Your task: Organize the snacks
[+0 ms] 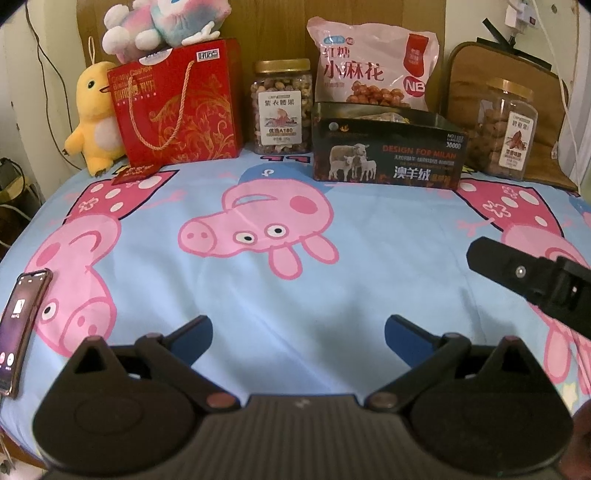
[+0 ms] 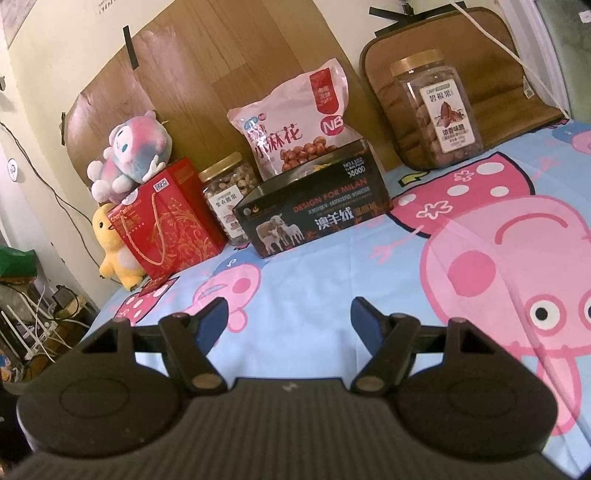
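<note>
Snacks line the far edge of the bed. From left: a red gift bag (image 1: 177,107) (image 2: 170,218), a nut jar (image 1: 282,107) (image 2: 231,195) with a gold lid, an open black box (image 1: 384,147) (image 2: 314,206) holding packets, a pink snack pouch (image 1: 373,62) (image 2: 295,125) leaning behind it, and a second jar (image 1: 506,129) (image 2: 439,110) at the right. My left gripper (image 1: 298,336) hovers open over the sheet, nothing between its blue pads. My right gripper (image 2: 288,321) is open and empty too; one finger (image 1: 524,277) shows at the right of the left wrist view.
A yellow duck plush (image 1: 94,114) (image 2: 114,247) stands beside the gift bag and a pink-blue plush (image 1: 162,26) (image 2: 129,155) sits on top. A phone (image 1: 18,325) lies on the sheet at the left edge. A brown cushion (image 1: 517,74) backs the right jar. Cables hang left of the bed.
</note>
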### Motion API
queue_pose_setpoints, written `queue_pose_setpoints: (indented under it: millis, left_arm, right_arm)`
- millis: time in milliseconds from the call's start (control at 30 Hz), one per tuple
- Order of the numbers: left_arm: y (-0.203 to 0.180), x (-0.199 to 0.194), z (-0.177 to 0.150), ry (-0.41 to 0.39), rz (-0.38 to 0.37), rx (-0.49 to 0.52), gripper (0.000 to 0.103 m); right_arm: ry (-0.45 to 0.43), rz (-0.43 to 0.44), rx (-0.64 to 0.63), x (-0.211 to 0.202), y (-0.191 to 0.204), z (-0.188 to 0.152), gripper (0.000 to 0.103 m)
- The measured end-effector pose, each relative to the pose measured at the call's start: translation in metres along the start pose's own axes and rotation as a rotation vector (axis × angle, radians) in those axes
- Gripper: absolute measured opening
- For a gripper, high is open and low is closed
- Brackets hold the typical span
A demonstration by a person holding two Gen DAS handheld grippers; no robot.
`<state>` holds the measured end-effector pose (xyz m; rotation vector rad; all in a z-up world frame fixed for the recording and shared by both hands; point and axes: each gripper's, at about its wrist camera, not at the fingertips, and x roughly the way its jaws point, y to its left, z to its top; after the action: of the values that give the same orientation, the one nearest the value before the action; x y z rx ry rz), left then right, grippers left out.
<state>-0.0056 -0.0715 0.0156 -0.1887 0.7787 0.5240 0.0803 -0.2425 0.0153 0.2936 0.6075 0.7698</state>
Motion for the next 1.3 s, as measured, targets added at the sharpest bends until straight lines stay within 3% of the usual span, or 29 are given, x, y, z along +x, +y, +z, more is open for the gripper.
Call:
queue_pose_setpoints:
  millis: [1300]
  left_arm:
    - [0.002,0.013,0.000,0.031,0.028,-0.007,0.103]
  right_arm:
    - [0.098,0.009,0.007,0.016,-0.006,-0.004,0.075]
